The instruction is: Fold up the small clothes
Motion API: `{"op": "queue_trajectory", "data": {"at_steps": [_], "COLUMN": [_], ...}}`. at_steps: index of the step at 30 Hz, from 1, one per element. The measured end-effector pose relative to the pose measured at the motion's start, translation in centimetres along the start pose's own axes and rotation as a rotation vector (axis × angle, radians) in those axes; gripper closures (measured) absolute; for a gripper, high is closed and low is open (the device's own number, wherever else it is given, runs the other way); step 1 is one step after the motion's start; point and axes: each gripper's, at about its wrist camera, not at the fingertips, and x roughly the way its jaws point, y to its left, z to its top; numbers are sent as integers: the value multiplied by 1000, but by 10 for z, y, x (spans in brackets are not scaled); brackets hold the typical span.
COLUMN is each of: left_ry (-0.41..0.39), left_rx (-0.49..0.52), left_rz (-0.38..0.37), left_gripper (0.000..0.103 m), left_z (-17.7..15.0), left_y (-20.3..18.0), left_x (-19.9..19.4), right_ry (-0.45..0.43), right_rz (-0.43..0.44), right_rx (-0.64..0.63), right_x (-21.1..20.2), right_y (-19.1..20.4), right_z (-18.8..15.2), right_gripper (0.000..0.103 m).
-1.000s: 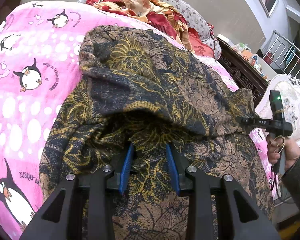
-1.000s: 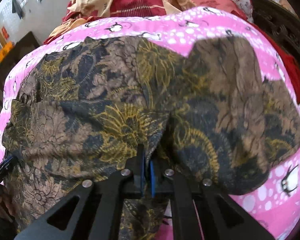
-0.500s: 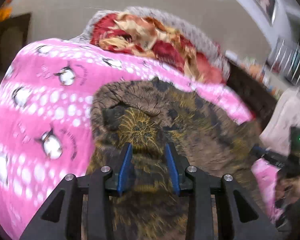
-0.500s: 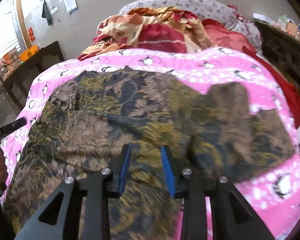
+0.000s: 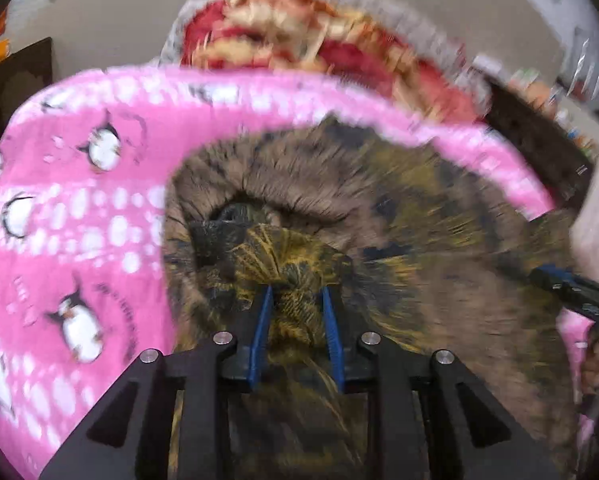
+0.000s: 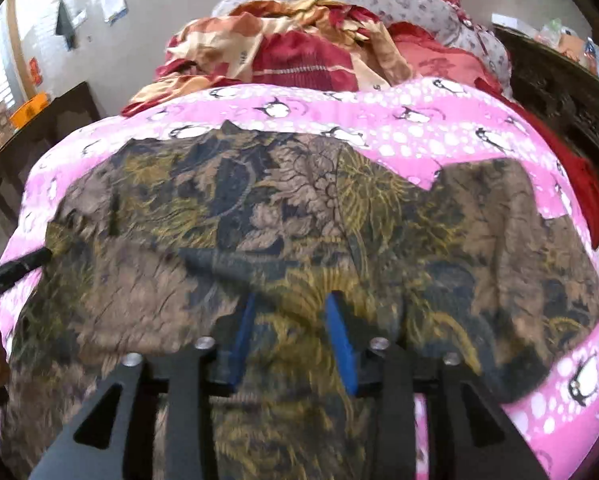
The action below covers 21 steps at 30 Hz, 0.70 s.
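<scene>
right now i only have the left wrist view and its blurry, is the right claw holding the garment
Observer: No. The right claw is open, its blue pads apart above the patterned garment, with nothing gripped.
Operator: is the cloth spread or bunched over there
Observer: Mostly spread flat on the pink penguin blanket, with a brown flap reaching toward the blanket's right side.
Operator: where does my left claw show from that side
Observer: The left claw comes in low from the left, its tip at the garment's left edge.
</scene>
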Motion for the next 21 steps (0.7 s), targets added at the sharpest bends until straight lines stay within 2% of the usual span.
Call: {"op": "queue_trajectory", "data": {"at_steps": [1, 2, 3, 4, 11, 14, 16, 17, 19, 20, 21], "left_ry": [18, -17, -52, -56, -59, -45, -87, -121, -145, -136, -112], "left_rx": [11, 21, 31, 22, 34, 53, 40, 27, 18, 28, 49], "left_rz": [40, 48, 61, 62, 87, 108, 96, 67, 24, 8, 0], "left_gripper": [100, 100, 100, 100, 100, 100, 100, 100, 91, 86, 86], "left_z": [1, 2, 2, 2, 4, 6, 1, -6, -20, -29, -36], "left_y": [2, 5, 6, 7, 6, -7, -11, -12, -15, -19, -23], "left_x": [14, 20, 22, 23, 23, 4, -19, -38, -55, -55, -50], "right_ry": [27, 59, 30, -4, -19, -19, -8, -5, -40, -67, -78], "right_rz": [-10, -27, -17, -5, 7, -2, 10, -11, -72, -66, -60], "right_rx": [8, 15, 14, 10, 20, 12, 16, 15, 17, 16, 17], "right_x": [11, 26, 34, 34, 34, 35, 31, 28, 7, -4, -11], "right_y": [-2, -3, -5, -6, -9, -6, -10, -10, 5, 14, 26], "right_z": [0, -2, -7, -10, -14, -12, -12, -11, -10, -14, -19], "right_gripper": [59, 58, 55, 54, 54, 53, 52, 53, 52, 51, 42]}}
